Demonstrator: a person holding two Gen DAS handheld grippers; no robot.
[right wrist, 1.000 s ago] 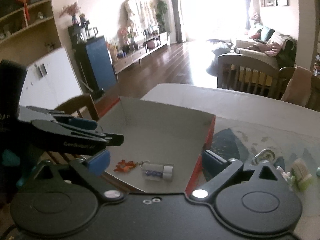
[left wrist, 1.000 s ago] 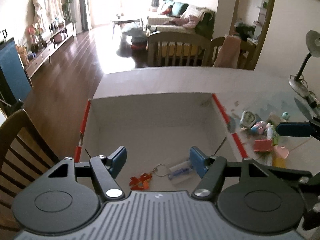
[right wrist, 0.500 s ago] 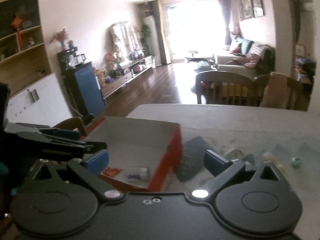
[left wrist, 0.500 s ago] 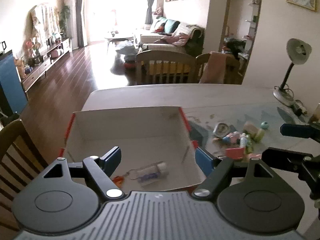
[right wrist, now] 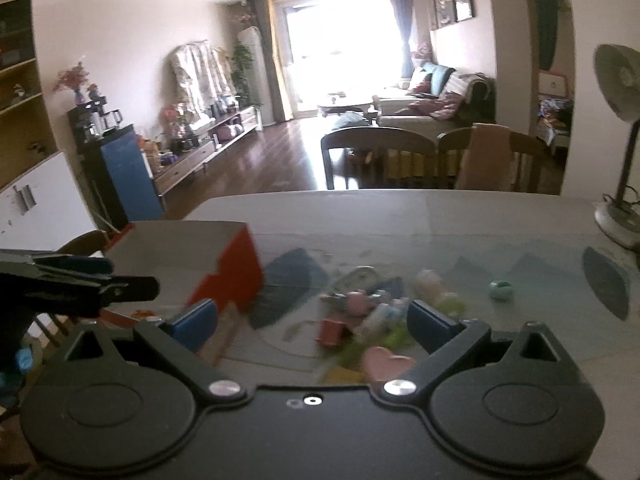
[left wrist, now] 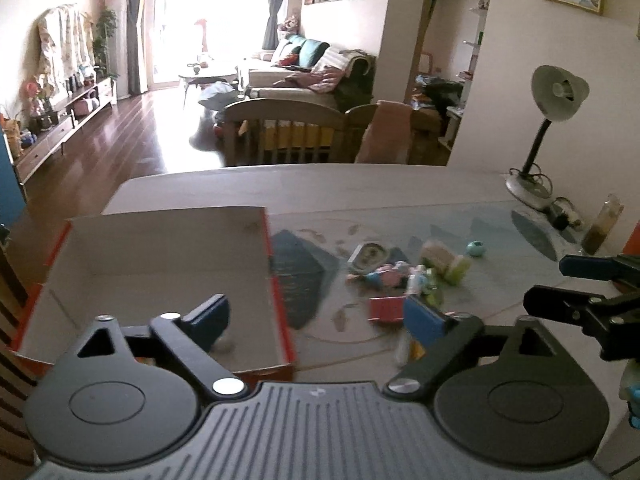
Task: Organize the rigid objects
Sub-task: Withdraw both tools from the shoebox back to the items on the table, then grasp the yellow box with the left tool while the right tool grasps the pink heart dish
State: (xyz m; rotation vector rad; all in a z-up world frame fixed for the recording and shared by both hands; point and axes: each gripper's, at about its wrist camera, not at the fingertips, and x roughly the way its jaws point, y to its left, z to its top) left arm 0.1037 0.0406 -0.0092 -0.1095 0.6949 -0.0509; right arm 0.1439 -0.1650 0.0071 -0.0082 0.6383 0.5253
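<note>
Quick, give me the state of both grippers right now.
Left gripper: open, jaws have just been opening, nothing between them.
Right gripper: open, jaws wide apart, holding nothing.

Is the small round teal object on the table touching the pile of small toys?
Apart. The left wrist view shows bare table between the small round teal object and the pile of small toys.

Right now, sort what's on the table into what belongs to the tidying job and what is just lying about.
Job:
- cardboard box, open
- small teal ball
- red block
- round tin
- pink heart piece
- left tool, open and empty
- right tool, open and empty

Lying about:
- desk lamp
- brown bottle
</note>
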